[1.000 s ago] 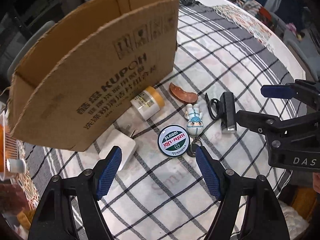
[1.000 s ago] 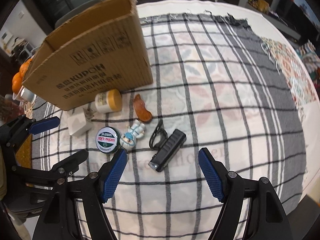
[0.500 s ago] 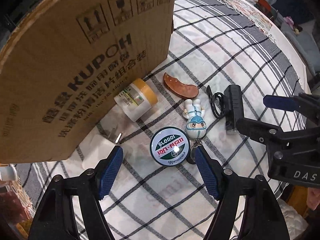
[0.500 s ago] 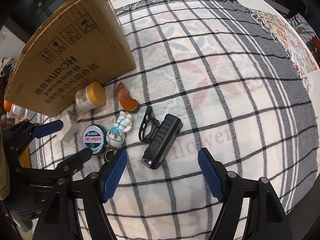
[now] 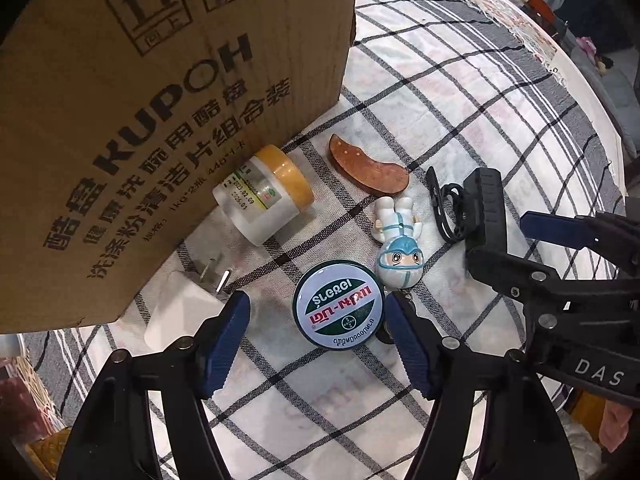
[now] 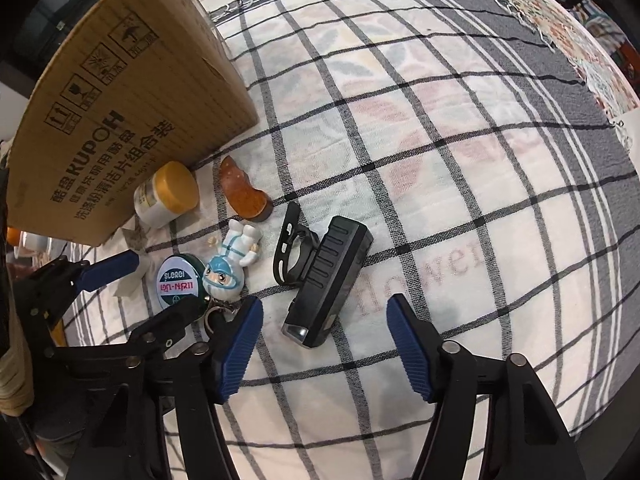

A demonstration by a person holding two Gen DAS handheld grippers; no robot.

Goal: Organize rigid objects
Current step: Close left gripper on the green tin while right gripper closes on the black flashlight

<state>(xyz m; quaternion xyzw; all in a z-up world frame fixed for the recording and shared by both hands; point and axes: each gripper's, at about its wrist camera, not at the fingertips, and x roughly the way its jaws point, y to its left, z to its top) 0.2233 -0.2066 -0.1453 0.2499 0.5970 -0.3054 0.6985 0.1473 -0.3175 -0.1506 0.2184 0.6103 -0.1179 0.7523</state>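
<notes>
A round green-and-white tin (image 5: pixel 339 304) lies flat on the checked cloth between the blue pads of my left gripper (image 5: pixel 316 336). Its jaws are closing and stand clear of the tin's rim. A black bike light (image 6: pixel 328 280) with a strap mount lies with its lens end between the pads of my right gripper (image 6: pixel 324 340), whose jaws are also closing without touching it. Between tin and light lies a small white-and-blue figure keychain (image 5: pixel 398 248). Both grippers point down, side by side.
A tall cardboard box (image 5: pixel 140 100) stands at the back left. Against it lie a yellow-lidded jar (image 5: pixel 264 200), a brown curved wooden piece (image 5: pixel 368 168) and a white plug adapter (image 5: pixel 180 312). The round table's edge (image 6: pixel 624 128) curves away on the right.
Both grippers have sunk toward the cloth and their jaws have narrowed. The tin now sits between the left pads and the light's front end between the right pads.
</notes>
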